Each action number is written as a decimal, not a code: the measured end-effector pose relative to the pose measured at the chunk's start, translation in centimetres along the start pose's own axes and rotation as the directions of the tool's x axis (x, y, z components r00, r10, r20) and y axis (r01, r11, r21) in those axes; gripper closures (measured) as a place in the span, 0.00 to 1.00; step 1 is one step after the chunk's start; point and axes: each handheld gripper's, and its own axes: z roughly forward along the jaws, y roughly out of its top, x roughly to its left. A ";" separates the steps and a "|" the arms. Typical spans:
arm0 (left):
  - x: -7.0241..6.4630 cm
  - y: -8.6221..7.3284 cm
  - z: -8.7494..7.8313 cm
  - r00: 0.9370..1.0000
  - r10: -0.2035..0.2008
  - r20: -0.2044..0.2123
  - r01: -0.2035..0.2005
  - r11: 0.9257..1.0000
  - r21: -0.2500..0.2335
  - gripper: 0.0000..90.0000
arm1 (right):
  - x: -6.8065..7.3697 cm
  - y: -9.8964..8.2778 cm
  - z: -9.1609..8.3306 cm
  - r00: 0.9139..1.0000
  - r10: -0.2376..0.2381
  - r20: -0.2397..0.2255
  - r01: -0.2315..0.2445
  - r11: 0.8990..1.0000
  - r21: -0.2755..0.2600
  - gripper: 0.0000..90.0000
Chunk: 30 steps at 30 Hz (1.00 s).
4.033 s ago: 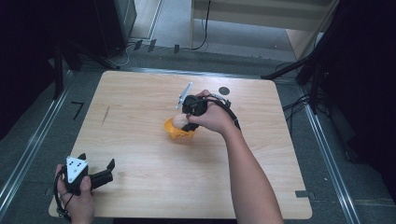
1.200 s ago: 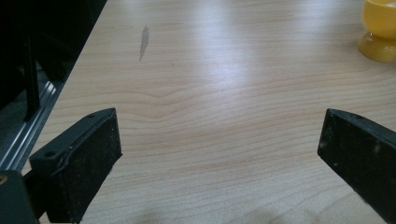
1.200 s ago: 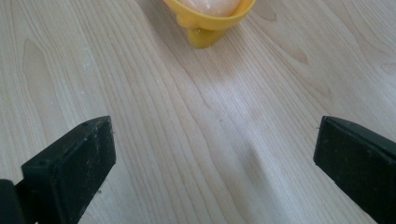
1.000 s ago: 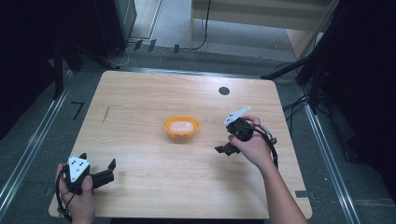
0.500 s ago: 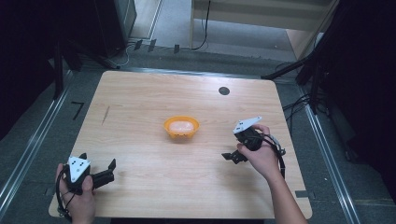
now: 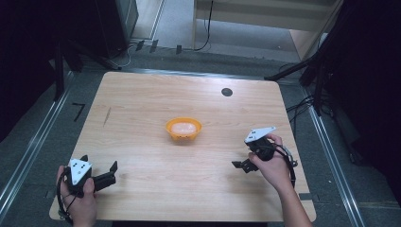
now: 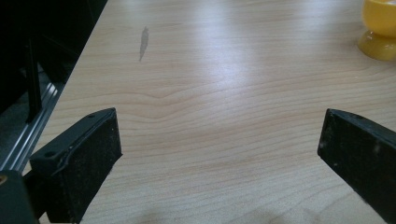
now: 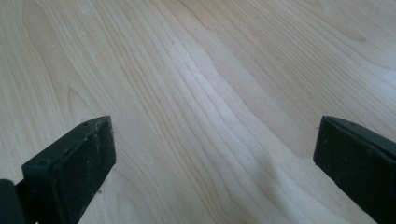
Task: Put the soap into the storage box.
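**Jaws spread on both grippers, bowl alone mid-table**

Jaws wide apart on both, nothing between them.

High view: table [image 6: 142, 109] of pale wood, rounded corners. Orange bowl [image 6: 183, 128] sits near its middle, something pale inside; what it is, cannot tell. Left gripper [image 6: 101, 176] at the near left corner, held in a hand [image 6: 78, 198], jaws pointing right across the wood, grey plate on top. Right gripper [image 6: 242, 165] at the near right, held in the other hand [image 6: 272, 165], jaws pointing left, cable looped at the wrist. Both grippers well apart from the bowl, the right one nearer. Small dark disc [image 6: 227, 92] on the far side of the table, apart from everything. Short dark streak [image 6: 107, 116] on the left part of the top.

Left gripper view: left gripper [image 7: 219, 154] low over bare wood, black pads at each edge. Bowl [image 7: 380, 28] at the upper right corner, its foot on the table, well ahead of the jaws. Streak [image 7: 143, 37] ahead on the left, near the table edge.

Right gripper view: right gripper [image 8: 215, 154] over bare wood grain, pads far apart, empty between.
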 end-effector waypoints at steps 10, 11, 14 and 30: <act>-0.1 0.0 0.0 1.000 0.002 -0.001 -0.002 1.000 -0.002 0.00 | 0.0 -2.4 -1.0 0.999 0.030 0.020 -0.030 0.999 -0.036 0.00; -0.1 0.0 0.0 1.000 0.004 -0.002 -0.004 1.000 0.000 0.00 | 0.1 -2.6 -1.1 0.999 0.033 0.022 -0.032 0.999 -0.040 0.00; -0.1 0.0 0.0 1.000 0.006 -0.001 -0.006 1.000 -0.001 0.00 | 0.1 -3.4 -1.4 0.999 0.041 0.029 -0.040 0.998 -0.049 0.00; -0.1 0.0 0.0 1.000 0.011 -0.003 -0.011 1.000 0.003 0.00 | 0.0 -8.0 -2.7 0.994 0.100 0.039 -0.094 0.987 -0.131 0.00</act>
